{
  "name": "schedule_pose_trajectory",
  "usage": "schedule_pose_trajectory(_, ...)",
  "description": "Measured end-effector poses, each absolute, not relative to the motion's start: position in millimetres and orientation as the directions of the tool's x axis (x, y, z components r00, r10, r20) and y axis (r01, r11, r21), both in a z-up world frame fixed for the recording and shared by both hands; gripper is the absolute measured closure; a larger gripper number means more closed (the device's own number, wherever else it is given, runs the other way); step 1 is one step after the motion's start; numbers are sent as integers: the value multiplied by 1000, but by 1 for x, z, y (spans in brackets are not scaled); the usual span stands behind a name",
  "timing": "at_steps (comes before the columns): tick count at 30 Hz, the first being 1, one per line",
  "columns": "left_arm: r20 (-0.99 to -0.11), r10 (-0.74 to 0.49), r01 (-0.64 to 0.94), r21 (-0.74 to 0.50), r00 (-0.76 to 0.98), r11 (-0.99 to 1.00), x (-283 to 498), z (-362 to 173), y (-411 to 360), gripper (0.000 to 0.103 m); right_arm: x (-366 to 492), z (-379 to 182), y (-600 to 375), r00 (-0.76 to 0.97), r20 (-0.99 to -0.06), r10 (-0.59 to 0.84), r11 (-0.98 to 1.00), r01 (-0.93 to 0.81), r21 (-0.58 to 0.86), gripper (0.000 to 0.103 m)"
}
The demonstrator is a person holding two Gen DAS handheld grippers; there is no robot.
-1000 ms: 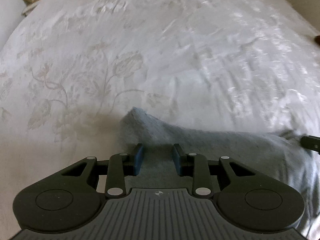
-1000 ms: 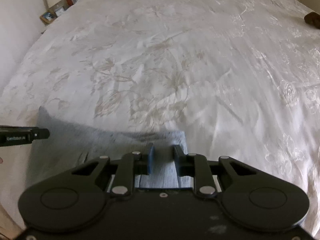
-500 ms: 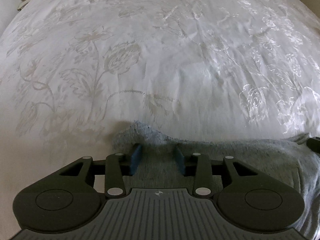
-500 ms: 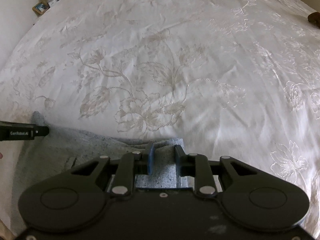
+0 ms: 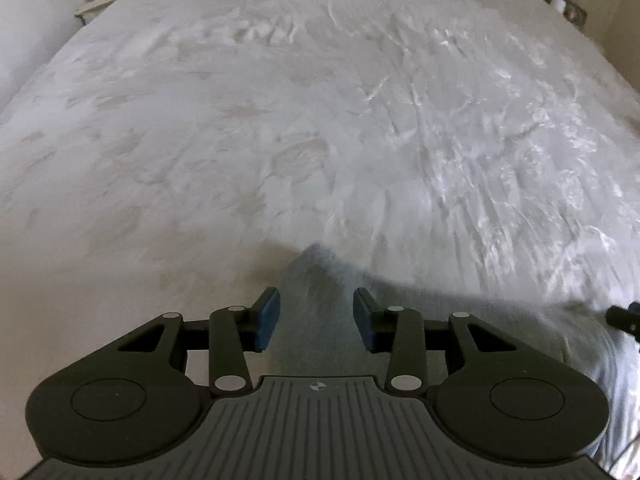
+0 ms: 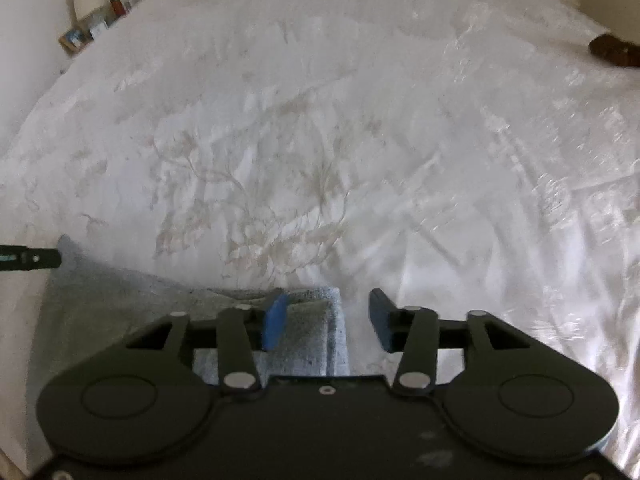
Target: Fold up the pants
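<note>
The grey pants point(image 5: 320, 312) lay flat on the bed point(image 5: 320, 120), long axis running three to nine o'clock between the half-open left gripper point(image 5: 316, 320) and opening right gripper point(image 6: 328, 320), neither gripping.

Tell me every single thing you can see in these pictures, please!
pants: one, grey, lying on the near edge of the bed, under both grippers
bedspread: one, white and shiny with pale flower stitching, covering the whole bed
dark brown thing: one, far right edge of the bed; too blurred to name
shelf with small items: one, far left beside the bed; the items are too small to name
left gripper: one, black with blue pads, jaws apart over a corner of the pants, pads not pressing the cloth
right gripper: one, black with blue pads, jaws opening, the folded pants edge between them, pads off the cloth
</note>
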State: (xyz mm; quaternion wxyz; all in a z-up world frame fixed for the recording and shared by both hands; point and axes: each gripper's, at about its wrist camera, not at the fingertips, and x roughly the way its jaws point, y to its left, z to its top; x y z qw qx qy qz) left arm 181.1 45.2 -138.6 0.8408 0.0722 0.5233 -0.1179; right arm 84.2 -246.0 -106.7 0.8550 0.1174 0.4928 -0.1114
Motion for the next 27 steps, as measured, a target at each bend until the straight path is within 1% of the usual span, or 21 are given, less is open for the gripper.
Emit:
schedule_pose_trajectory(1,-897,-124,275,-2,425,961,171,-136,50,64,78,-103,-245,506,-860,-74,948,302,96,37)
schedule_pose_trajectory(3,-901,-126,285,-3,416,959,153,-135,57,63,63,-93,-241,536,-842,-66,949,295,114,35)
schedule_pose_trajectory(4,-906,-131,296,-6,404,955,140,-137,59,63,56,-91,-238,542,-839,-55,949,289,124,32)
schedule_pose_trajectory(5,-911,-132,306,-7,390,952,130,-140,61,62,49,-90,-234,541,-840,-43,950,281,133,27)
schedule_pose_trajectory(6,-922,-129,317,-7,366,948,119,-146,62,62,43,-91,-231,533,-846,-28,953,270,138,26)
schedule_pose_trajectory(9,-945,-121,336,-14,302,942,95,-161,61,61,25,-100,-218,485,-874,-13,960,251,125,26)
schedule_pose_trajectory(12,-944,-110,357,8,310,934,73,-170,63,59,6,-111,-210,433,-902,5,958,256,129,25)
schedule_pose_trajectory(14,-937,-116,358,11,329,934,69,-170,65,58,-5,-115,-207,421,-907,17,954,265,141,23)
schedule_pose_trajectory(17,-937,-137,344,-19,322,939,73,-169,71,56,-15,-116,-206,420,-907,32,949,271,159,22)
schedule_pose_trajectory(19,-938,-142,325,-34,316,945,81,-171,73,49,-13,-116,-209,422,-906,36,947,274,165,20)
schedule_pose_trajectory(24,-931,-153,290,-53,332,955,108,-177,74,47,9,-122,-226,430,-900,69,930,299,214,20)
schedule_pose_trajectory(27,-933,-166,297,-68,321,953,119,-186,70,43,26,-130,-234,423,-896,131,913,300,275,20)
